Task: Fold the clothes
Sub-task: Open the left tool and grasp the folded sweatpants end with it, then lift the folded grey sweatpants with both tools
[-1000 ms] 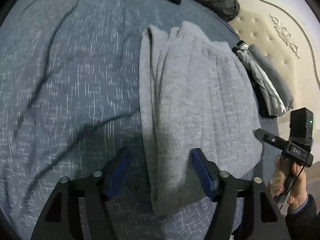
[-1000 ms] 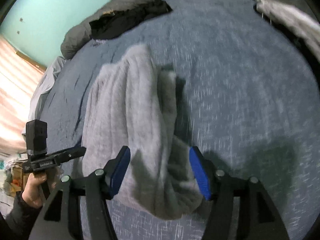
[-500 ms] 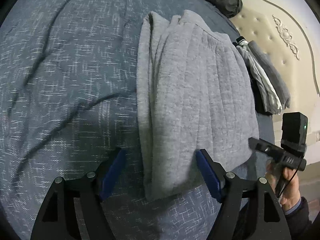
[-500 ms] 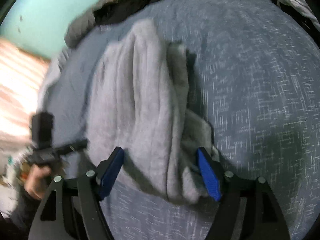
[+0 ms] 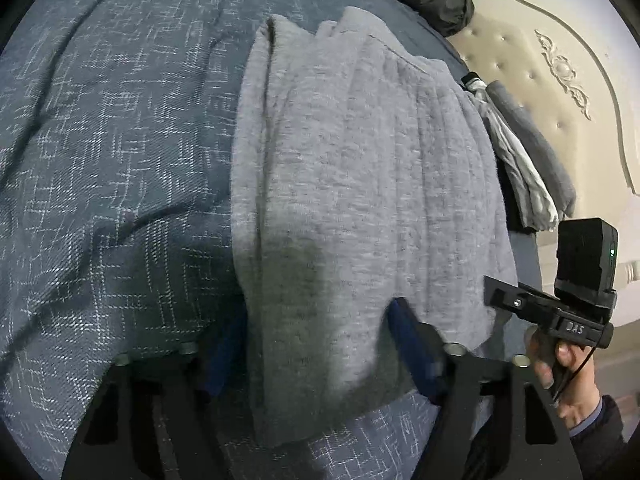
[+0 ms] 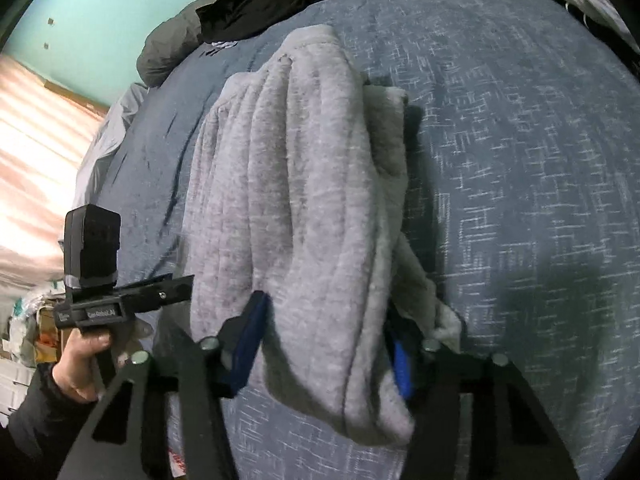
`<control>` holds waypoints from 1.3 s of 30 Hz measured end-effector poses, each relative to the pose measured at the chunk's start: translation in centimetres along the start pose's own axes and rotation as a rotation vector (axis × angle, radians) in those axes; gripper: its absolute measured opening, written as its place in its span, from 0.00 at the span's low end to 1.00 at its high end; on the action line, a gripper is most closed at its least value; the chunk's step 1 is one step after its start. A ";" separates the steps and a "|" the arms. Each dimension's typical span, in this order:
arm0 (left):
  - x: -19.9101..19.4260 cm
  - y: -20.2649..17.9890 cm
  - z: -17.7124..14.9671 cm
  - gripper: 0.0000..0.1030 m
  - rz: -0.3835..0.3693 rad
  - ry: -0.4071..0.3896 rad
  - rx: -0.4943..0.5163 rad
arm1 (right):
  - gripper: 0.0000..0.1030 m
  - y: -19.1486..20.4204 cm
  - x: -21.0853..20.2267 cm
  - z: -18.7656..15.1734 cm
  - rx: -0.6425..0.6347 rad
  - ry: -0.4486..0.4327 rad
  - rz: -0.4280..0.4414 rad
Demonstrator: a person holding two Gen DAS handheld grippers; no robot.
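Since the earlier frames, both grippers are sitting lower and closer over the near end of the grey garment [image 5: 360,200], and their jaws are narrower than they were.

The bed [image 5: 100,160], covered in a blue flecked spread, is carrying everything. The grey garment is lying along its middle as a long, narrow bundle of several layers, its far end pointing toward the dark jacket [image 6: 256,4] at the bed's far edge. This suggests the lengthwise folds are already made; the bundle is not yet being shortened end to end, so at least one crosswise fold appears to be left.

A small stack of folded clothes [image 5: 524,168] is resting near the padded headboard [image 5: 560,80], apart from the grey garment. It is probably finished work, and the dark jacket may be waiting its turn.

The left gripper [image 5: 316,344] is closing around one near corner of the bundle, with cloth filling the space between its blue pads. The pads are not yet visibly pinching, so the grasp is judged incomplete.

The right gripper [image 6: 328,344] is closing on the other near corner, again with cloth between the pads. Its right-hand pad is partly buried under a loose flap, and a firm hold cannot be confirmed.

The next stage is likely lifting this end toward the far end.
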State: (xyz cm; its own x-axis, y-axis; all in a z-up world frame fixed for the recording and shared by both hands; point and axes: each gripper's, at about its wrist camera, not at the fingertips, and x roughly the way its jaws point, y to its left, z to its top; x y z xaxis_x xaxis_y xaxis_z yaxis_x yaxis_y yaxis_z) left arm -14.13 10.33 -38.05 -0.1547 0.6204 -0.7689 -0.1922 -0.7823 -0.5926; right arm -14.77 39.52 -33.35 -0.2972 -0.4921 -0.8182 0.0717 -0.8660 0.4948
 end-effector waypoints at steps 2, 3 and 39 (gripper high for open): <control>-0.2 -0.7 -0.2 0.51 0.013 0.001 0.026 | 0.43 0.3 -0.1 -0.1 -0.017 -0.005 0.000; -0.2 -0.9 -0.3 0.50 0.019 0.000 0.037 | 0.42 0.5 -0.2 -0.2 -0.025 -0.007 0.001; -6.4 -10.5 3.4 0.27 0.072 -0.158 0.248 | 0.27 5.5 -7.9 2.0 -0.226 -0.173 0.012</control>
State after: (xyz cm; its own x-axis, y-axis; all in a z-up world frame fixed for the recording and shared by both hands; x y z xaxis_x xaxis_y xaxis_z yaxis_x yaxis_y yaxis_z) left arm -14.41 14.72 -26.07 -0.3217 0.5800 -0.7484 -0.4029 -0.7992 -0.4461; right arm -13.97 38.81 -23.54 -0.4515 -0.4968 -0.7412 0.2806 -0.8676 0.4106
